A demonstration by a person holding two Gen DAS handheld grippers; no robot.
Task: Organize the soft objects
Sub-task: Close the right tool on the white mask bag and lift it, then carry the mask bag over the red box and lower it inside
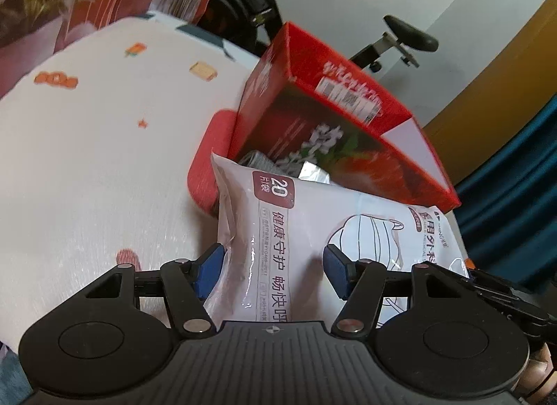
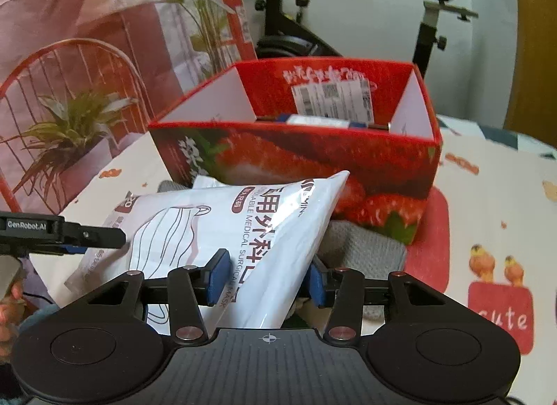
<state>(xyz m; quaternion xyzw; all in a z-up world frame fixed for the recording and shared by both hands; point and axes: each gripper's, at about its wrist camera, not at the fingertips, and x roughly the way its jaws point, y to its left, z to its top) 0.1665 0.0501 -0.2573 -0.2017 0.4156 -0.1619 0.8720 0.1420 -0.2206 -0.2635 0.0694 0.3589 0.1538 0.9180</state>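
Both my grippers, left gripper (image 1: pixel 271 265) and right gripper (image 2: pixel 266 279), pinch the mask pack (image 2: pixel 243 227); strawberry box (image 2: pixel 296 151) at 12 o'clock (something's already inside), grey cloth (image 2: pixel 365 248) still out.

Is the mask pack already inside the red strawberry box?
No, the mask pack is outside the box, in front of its near wall, between the right gripper's fingers.

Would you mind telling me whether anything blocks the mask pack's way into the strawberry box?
Only the box's near wall: the mask pack sits below its rim, held between both grippers, so it likely must rise over it. The box opening looks mostly free.
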